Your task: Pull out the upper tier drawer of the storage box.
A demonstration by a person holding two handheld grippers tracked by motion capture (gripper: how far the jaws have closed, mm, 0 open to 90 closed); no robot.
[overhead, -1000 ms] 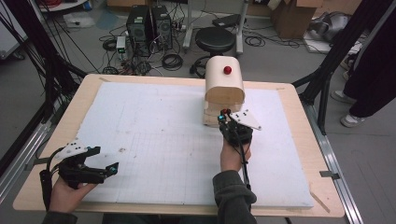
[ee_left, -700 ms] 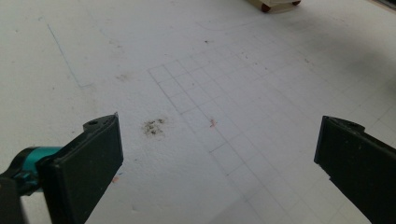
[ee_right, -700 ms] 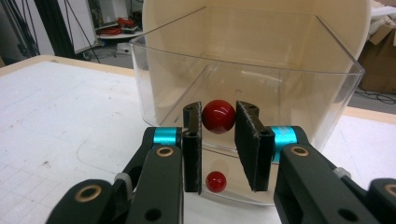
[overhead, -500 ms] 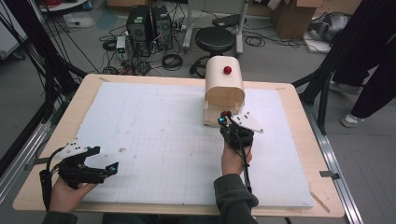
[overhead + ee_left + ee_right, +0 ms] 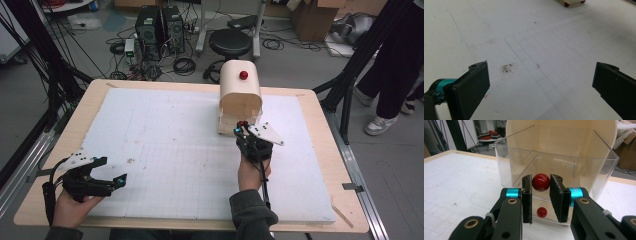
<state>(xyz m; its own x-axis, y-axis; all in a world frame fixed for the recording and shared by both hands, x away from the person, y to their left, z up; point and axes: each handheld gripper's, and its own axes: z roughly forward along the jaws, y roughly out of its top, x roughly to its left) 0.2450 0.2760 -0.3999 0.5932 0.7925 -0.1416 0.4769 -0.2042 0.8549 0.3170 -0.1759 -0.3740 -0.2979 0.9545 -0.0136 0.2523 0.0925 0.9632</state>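
Observation:
A pale wooden box (image 5: 240,95) with a rounded top and a red knob (image 5: 243,75) stands at the far middle-right of the white board. A clear plastic drawer (image 5: 579,167) sticks out of its front towards me. My right gripper (image 5: 541,182) is shut on the drawer's red ball knob (image 5: 540,182), one pad on each side. Lower down is a smaller red knob (image 5: 541,212). In the high view, my right gripper (image 5: 243,126) sits right at the box front. My left gripper (image 5: 117,180) rests at the near left, open with nothing between its jaws (image 5: 541,82).
A white gridded foam board (image 5: 170,145) covers the wooden table (image 5: 310,100). A dark smudge (image 5: 506,68) marks the board ahead of my left gripper. A person's legs (image 5: 395,65) stand beyond the table's right side. Computers, cables and a stool (image 5: 230,42) are on the floor behind.
Neither gripper has visibly moved, and the right one keeps its hold on the knob. The person standing at the far right has shifted their feet.

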